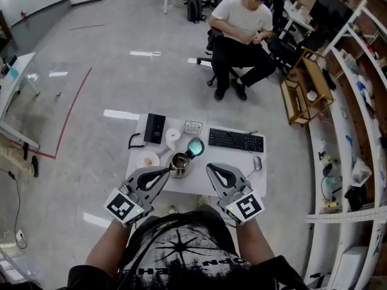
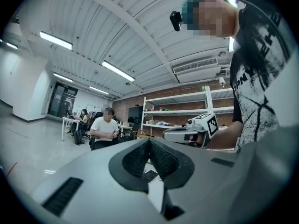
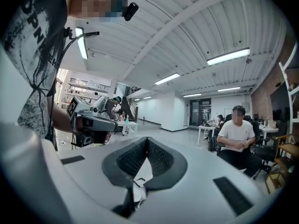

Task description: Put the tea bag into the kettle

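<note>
The left forearm (image 1: 104, 249) and right forearm (image 1: 259, 245) reach forward, side by side. The left gripper (image 1: 165, 173) points level, angled slightly inward, its jaws pressed together with nothing between them. The right gripper (image 1: 211, 168) mirrors it (level too, tips turned toward its partner), jaws closed and empty. The two grippers are near each other but apart, their marker cubes facing up.

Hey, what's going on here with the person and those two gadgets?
A person stands at a small white table, a pair of tongs in each hand. The left tongs and right tongs are both shut and empty, held level over the near edge. The kettle sits on the table below them, its lid open; what is inside cannot be made out.
</note>
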{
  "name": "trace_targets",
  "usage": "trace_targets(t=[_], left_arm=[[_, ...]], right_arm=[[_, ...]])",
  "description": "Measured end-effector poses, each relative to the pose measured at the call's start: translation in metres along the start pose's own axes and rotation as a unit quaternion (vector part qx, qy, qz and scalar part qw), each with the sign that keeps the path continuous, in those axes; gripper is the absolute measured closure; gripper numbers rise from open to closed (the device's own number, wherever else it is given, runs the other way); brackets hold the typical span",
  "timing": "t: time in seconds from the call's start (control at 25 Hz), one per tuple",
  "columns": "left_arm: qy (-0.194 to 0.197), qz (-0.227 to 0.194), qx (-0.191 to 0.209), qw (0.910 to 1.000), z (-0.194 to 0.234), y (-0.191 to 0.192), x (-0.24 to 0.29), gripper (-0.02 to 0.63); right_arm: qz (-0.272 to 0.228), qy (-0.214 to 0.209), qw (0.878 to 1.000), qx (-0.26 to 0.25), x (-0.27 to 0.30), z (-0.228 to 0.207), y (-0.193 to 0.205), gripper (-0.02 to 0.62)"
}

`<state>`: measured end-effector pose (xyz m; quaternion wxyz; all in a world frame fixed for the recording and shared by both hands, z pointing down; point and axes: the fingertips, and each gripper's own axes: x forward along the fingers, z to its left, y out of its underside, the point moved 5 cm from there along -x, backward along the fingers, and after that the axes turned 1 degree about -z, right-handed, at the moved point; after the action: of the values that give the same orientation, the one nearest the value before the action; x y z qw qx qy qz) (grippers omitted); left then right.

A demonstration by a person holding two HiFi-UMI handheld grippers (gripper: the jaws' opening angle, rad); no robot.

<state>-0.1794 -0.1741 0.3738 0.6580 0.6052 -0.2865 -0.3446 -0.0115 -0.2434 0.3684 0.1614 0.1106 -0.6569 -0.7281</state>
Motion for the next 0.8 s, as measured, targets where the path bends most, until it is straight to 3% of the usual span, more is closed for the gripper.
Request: trace_targets(t=[0.16, 0.8], left_arm=[[0.003, -0.001, 0.001, 1.0, 0.005, 0.0, 0.0, 0.6], [0.003, 0.005, 0.0, 1.0, 0.007, -0.004, -0.006, 0.6]], right_arm=[[0.011, 0.021, 1.0, -0.002, -0.004, -0.007, 0.012, 0.586], [0.017, 0.017, 1.0, -0.011, 0.008, -0.002, 0.016, 0.586]])
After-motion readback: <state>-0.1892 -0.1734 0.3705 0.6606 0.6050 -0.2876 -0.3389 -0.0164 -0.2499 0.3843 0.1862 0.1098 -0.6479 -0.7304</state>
